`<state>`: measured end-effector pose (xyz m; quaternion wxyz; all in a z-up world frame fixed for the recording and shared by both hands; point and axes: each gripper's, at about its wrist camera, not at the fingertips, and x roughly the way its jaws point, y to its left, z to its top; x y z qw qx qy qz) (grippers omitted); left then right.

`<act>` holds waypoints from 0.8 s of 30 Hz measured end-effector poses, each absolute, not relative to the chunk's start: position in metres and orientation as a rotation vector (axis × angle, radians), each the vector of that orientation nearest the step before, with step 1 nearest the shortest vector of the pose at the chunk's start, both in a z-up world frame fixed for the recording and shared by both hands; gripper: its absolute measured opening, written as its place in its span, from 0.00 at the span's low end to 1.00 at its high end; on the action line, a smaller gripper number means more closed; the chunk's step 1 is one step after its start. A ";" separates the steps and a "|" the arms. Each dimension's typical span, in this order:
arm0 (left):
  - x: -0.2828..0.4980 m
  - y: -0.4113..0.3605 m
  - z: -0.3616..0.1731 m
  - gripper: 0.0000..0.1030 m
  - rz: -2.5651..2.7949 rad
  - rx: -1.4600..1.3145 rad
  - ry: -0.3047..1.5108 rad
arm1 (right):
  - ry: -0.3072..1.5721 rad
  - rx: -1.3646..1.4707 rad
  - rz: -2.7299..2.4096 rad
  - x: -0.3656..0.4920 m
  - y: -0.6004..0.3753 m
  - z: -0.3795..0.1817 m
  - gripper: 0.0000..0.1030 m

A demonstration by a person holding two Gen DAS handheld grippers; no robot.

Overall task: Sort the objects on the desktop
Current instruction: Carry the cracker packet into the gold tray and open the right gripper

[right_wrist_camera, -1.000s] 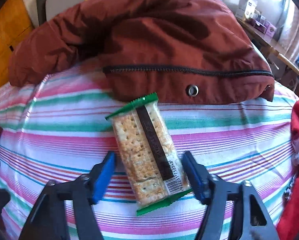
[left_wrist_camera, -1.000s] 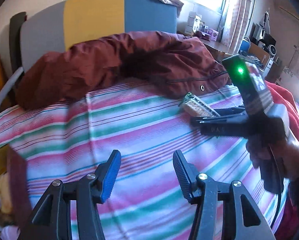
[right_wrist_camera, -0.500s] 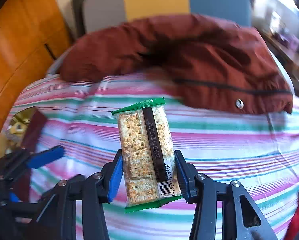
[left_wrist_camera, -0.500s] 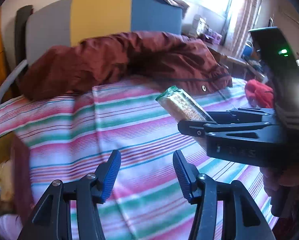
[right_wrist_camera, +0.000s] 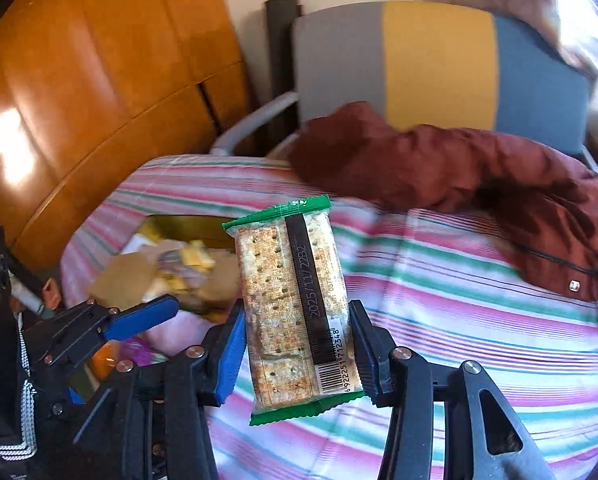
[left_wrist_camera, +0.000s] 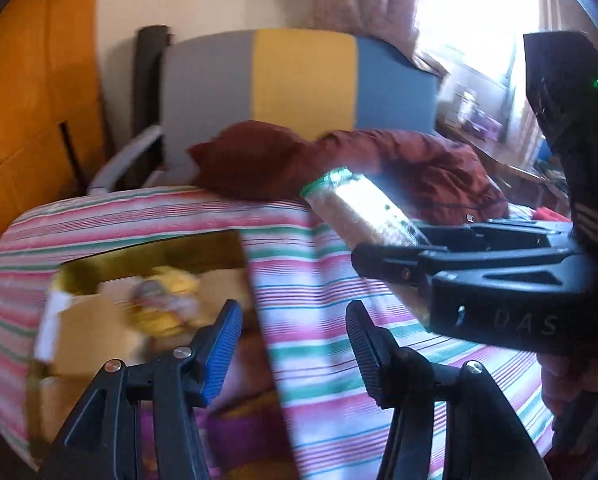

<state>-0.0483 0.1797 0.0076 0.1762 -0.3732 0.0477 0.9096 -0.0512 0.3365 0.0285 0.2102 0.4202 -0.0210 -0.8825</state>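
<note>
a striped cloth (right_wrist_camera: 459, 280) covers the surface, a red jacket (right_wrist_camera: 479, 172) at its back. the right claw (right_wrist_camera: 297, 354) grips the cracker packet (right_wrist_camera: 295, 300); the left claw (left_wrist_camera: 295, 344) stands open, empty.

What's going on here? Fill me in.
A person with a gripper in each hand is sorting things off a striped bedcover. The right gripper is clamped on a green-edged cracker packet, held up off the cover, its jaws having just closed. The left gripper is open and empty, above a cardboard box of odds and ends beside the bed.
</note>
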 end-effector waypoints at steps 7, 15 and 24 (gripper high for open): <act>-0.034 0.110 0.011 0.53 2.682 -1.071 0.077 | -0.053 1.193 -2.359 -0.039 0.261 0.018 0.47; -0.023 0.054 0.001 0.53 2.780 -1.113 -0.011 | -0.123 1.253 -2.337 -0.047 0.215 0.000 0.48; -0.022 0.021 -0.009 0.54 2.833 -1.160 -0.087 | -0.135 1.334 -2.347 -0.057 0.190 -0.026 0.54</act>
